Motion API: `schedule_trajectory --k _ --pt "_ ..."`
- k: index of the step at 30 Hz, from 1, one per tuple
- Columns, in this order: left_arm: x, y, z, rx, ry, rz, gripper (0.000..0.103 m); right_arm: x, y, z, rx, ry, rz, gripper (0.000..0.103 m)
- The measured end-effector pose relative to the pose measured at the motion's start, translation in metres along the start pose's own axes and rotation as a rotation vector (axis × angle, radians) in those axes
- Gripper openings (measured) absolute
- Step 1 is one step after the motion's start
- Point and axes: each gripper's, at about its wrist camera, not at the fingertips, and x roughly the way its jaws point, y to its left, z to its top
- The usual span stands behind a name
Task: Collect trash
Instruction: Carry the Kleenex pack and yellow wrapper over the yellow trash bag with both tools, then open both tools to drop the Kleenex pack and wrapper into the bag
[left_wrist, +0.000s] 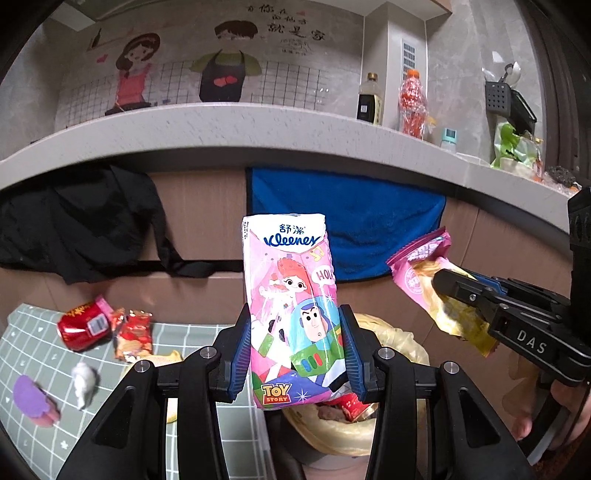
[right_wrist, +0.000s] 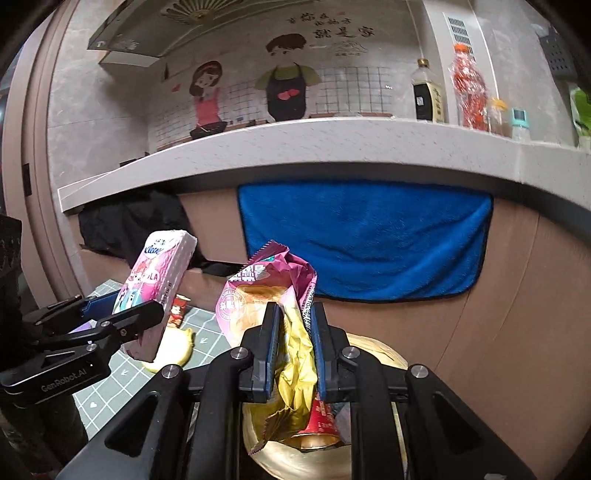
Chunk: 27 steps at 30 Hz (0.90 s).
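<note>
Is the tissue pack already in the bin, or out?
Out. The tissue pack is clamped upright in the left gripper, above the lined bin.

Glossy plastic tissue pack (left_wrist: 291, 314), crinkly foil wrapper (right_wrist: 273, 295) — plush blue towel (right_wrist: 364, 240).

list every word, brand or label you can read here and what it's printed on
"Kleenex", "TOY STORY", "HOLA": tissue pack in the left gripper.
"DAS": right gripper.
"GenRobot.AI": left gripper body, right wrist view.
Chinese characters above "Kleenex", on the wall sticker, pink snack wrapper, red can and bottle labels: too small or blurred to read.
</note>
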Motion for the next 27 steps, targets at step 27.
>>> schedule_trajectory --k 27 --pt "0.129 -0.016 -0.054 -0.057 0.302 -0.169 0.044 0.08 -0.08 -0.056 0.238 0.178 -0.012 0.017"
